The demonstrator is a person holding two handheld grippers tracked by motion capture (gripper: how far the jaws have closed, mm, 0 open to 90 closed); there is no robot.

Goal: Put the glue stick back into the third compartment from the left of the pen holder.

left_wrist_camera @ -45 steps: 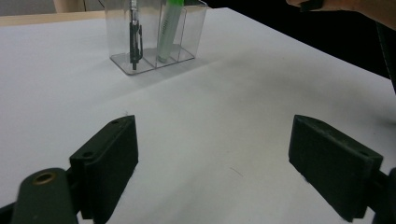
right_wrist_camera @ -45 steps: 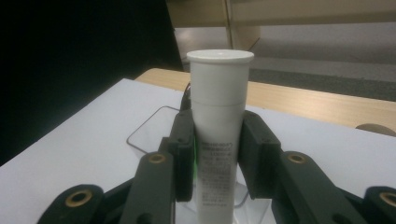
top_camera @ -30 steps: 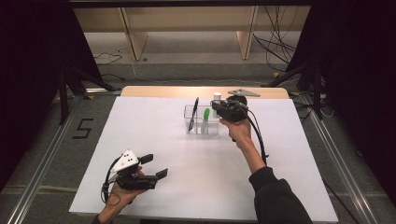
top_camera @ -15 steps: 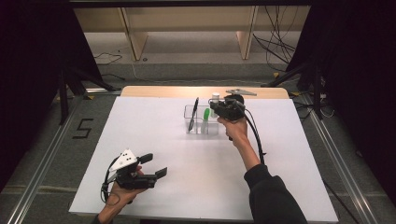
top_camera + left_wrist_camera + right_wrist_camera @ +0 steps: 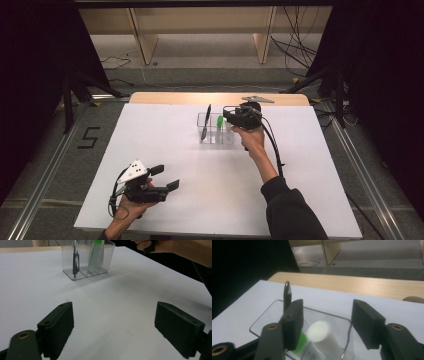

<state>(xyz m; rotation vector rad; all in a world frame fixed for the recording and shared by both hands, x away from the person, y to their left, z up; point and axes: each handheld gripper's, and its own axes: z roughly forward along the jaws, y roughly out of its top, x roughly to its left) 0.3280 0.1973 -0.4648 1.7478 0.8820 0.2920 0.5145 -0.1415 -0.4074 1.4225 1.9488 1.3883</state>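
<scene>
Right gripper [image 5: 325, 320] jaws just opened over clear holder [image 5: 265, 320]; white marker [image 5: 322, 336] apparently inside.

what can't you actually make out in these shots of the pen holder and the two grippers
- White tube: blurred in the right gripper view, its lower end cut off by the bottom edge; whether it rests in the clear holder is unclear.
- Green marker: mostly hidden behind the right gripper, whose jaws have just been opening.
- Black pen: top cut off in the left gripper view.
- Left gripper: nothing between its jaws.
</scene>
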